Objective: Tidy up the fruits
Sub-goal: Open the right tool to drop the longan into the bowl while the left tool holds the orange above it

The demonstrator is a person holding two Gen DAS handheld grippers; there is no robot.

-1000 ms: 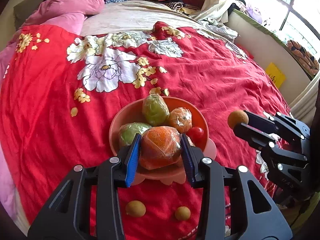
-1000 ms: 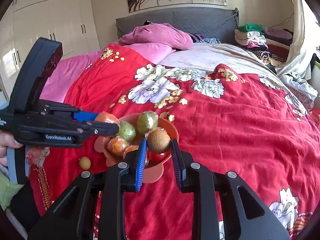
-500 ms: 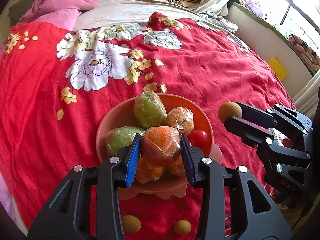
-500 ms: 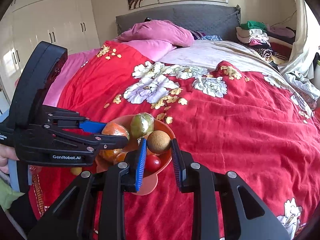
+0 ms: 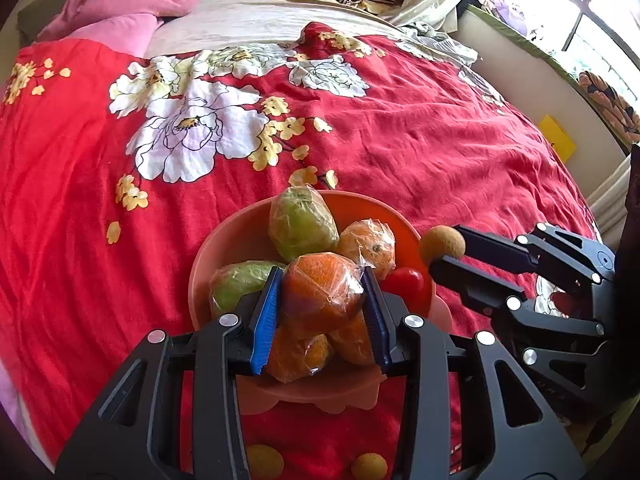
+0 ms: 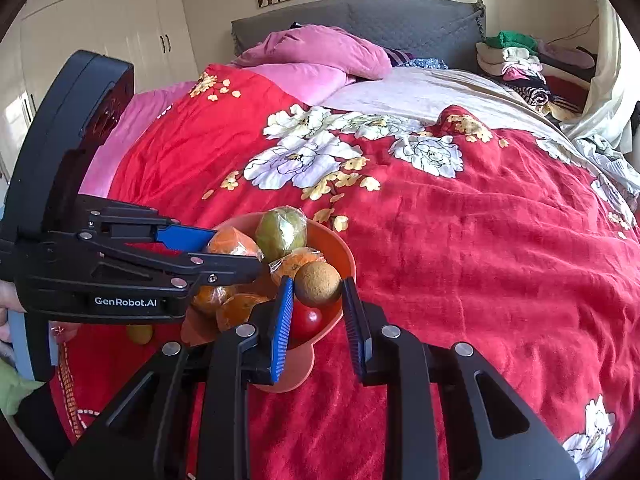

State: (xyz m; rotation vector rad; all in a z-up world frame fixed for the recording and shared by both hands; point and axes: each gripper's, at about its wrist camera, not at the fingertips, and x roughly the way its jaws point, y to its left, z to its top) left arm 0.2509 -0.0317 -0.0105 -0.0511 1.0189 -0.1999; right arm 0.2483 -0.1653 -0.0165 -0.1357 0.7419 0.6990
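Observation:
An orange plastic bowl (image 5: 224,248) sits on the red floral bedspread, also in the right wrist view (image 6: 346,256). It holds two wrapped green fruits (image 5: 300,222), wrapped oranges (image 5: 370,240) and a red tomato (image 5: 406,284). My left gripper (image 5: 320,300) is shut on a wrapped orange (image 5: 322,290) just above the pile in the bowl. My right gripper (image 6: 316,300) is shut on a small brown round fruit (image 6: 318,284) over the bowl's right rim, also in the left wrist view (image 5: 442,242).
Two small yellow-brown fruits (image 5: 264,460) (image 5: 368,466) lie on the bedspread (image 5: 400,140) in front of the bowl. Pink pillows (image 6: 316,52) and a grey headboard are at the far end. Folded clothes (image 6: 516,60) are piled at the far right.
Both grippers moved in over the bowl. The wrapped orange now sits over the pile, and the brown fruit has come closer to the bowl's right rim.

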